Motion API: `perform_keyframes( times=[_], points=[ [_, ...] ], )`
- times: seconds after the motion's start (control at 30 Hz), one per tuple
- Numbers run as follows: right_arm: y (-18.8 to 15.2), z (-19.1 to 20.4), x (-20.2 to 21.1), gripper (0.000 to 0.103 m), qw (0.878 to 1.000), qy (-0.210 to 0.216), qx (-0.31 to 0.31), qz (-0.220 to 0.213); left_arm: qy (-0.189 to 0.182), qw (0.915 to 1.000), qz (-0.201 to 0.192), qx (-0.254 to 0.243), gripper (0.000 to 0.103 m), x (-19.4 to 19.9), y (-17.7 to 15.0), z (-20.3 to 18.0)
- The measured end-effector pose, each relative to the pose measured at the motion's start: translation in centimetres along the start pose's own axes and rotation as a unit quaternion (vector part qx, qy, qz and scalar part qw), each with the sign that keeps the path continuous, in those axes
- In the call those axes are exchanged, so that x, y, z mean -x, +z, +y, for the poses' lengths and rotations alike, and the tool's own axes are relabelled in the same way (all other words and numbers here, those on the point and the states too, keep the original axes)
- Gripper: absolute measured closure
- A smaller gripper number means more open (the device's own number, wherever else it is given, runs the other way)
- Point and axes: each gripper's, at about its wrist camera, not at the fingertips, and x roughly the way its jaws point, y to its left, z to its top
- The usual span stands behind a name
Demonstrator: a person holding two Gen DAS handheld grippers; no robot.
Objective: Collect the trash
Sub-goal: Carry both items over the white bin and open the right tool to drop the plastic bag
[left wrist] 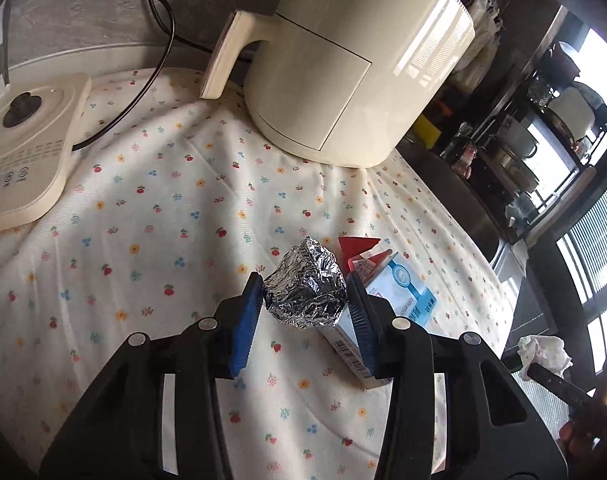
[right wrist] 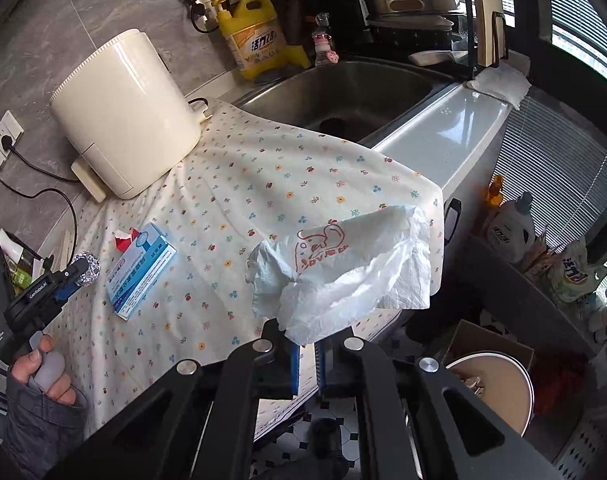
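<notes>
A crumpled foil ball (left wrist: 305, 296) sits between the blue pads (left wrist: 247, 320) of my left gripper (left wrist: 303, 280), which touch it on both sides just above the flowered cloth (left wrist: 143, 220). Right beside it lie a blue-and-white carton (left wrist: 399, 292) and a red scrap (left wrist: 357, 246). The right wrist view shows the same foil ball (right wrist: 89, 268), left gripper (right wrist: 77, 276) and carton (right wrist: 141, 270) at far left. My right gripper (right wrist: 307, 350) is shut on a crumpled white napkin (right wrist: 343, 268) with red print, held over the counter's front edge.
A cream air fryer (left wrist: 355, 64) stands behind the trash, and a flat cream appliance (left wrist: 27, 140) with a black cable stands to the left. A steel sink (right wrist: 343, 92) and a yellow detergent bottle (right wrist: 255, 40) lie beyond the cloth. A round bin (right wrist: 491, 388) sits on the floor below.
</notes>
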Motion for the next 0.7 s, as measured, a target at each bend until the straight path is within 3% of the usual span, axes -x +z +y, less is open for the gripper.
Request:
perform_keyframes(
  times=[0.3, 0.7],
  points=[
    [-1.5, -3.8, 2.8, 0.096, 1.0, 0.013, 0.004, 0.002, 0.0, 1.0, -0.005, -0.008, 0.06, 3.9, -3.8, -3.8],
    [-6.3, -13.6, 5.6, 0.095, 0.999, -0.023, -0.029, 0.037, -0.029, 0.9978, 0.03, -0.053, 0.06, 3.7, -10.1, -12.4]
  ],
)
